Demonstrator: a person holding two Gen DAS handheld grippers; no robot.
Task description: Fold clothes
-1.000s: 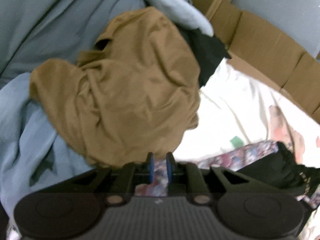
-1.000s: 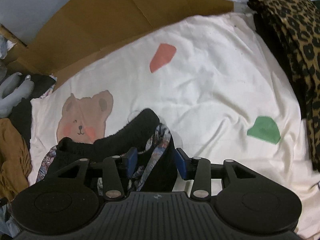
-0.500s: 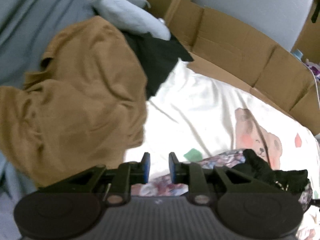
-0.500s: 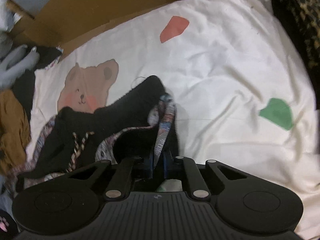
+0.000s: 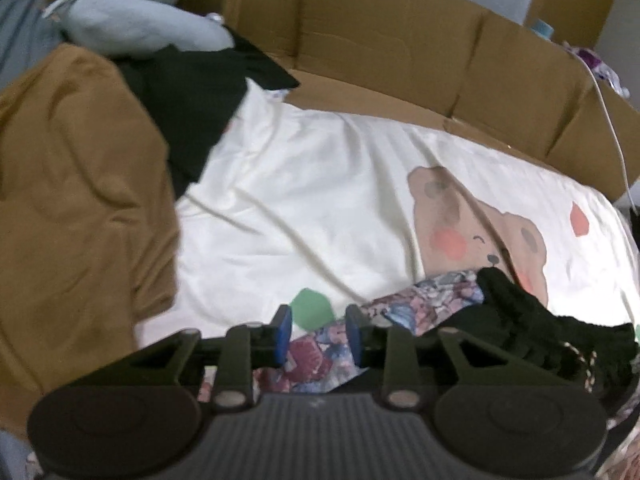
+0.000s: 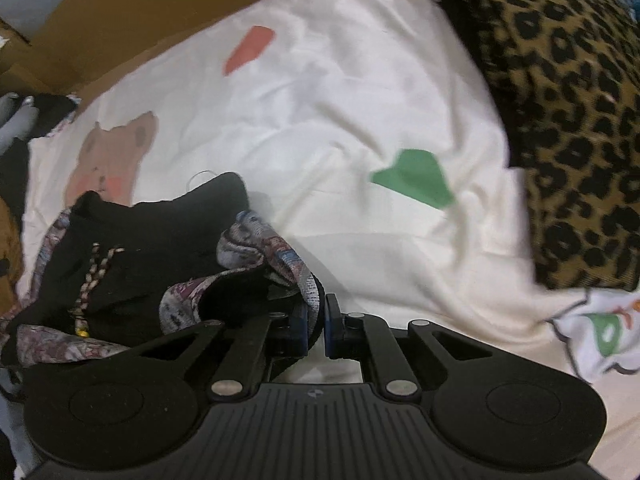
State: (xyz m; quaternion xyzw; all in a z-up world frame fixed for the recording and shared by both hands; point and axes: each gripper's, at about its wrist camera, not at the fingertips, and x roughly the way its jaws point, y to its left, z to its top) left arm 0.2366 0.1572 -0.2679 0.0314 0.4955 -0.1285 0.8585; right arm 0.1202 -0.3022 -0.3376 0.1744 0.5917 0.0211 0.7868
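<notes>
A crumpled garment with a patterned print and a black knit part (image 6: 152,248) lies on the cream bear-print sheet (image 6: 328,120). My right gripper (image 6: 316,322) is shut on the garment's printed edge (image 6: 280,256). In the left wrist view the same patterned garment (image 5: 420,308) lies low at the right, with its black part (image 5: 532,332) beyond. My left gripper (image 5: 318,334) is open over the printed cloth, and nothing is pinched between its blue pads.
A brown garment (image 5: 76,200), a black one (image 5: 192,96) and a pale blue plush toy (image 5: 132,28) pile up at the left. Cardboard walls (image 5: 400,52) run along the back. A leopard-print cloth (image 6: 560,100) lies at the right of the sheet (image 5: 312,200).
My left gripper has opened and swung right, away from the brown garment toward the patterned one. My right gripper has shut on the garment's printed edge and shifted right.
</notes>
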